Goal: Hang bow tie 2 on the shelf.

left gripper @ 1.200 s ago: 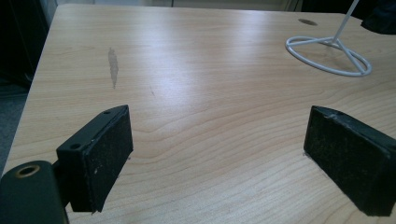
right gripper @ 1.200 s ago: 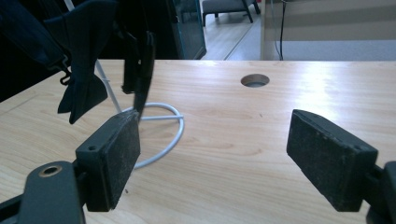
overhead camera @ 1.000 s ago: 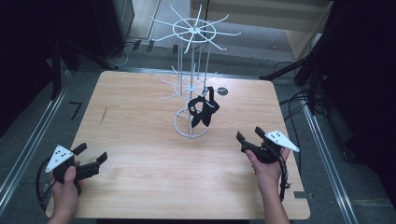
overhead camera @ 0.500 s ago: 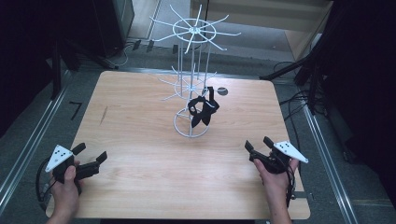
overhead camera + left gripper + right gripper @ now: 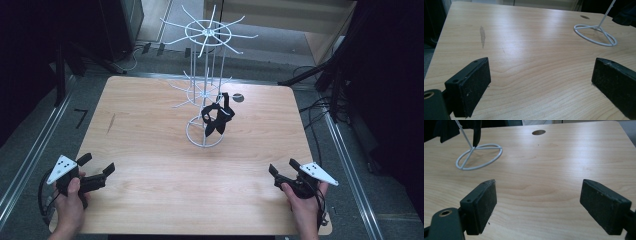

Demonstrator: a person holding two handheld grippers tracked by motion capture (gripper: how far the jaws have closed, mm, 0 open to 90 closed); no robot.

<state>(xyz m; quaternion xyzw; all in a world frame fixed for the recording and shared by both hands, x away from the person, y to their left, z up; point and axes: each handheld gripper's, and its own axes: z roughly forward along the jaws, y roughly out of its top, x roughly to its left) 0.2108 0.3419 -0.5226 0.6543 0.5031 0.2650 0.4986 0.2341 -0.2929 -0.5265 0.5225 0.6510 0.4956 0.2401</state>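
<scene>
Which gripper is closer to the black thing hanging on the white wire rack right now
The right gripper, by a little. It sits at the table's near right corner, while the left gripper rests at the near left corner, farther from the black item. Both are open and well short of the rack.

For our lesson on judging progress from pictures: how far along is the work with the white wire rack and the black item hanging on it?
Looks done: the black fabric item hangs on the white wire rack at mid-table. In hand: nothing; the left tongs and the right tongs rest open near the front corners of the light wooden table, far from the rack. Left: seemingly nothing, unless more hanging follows.
</scene>
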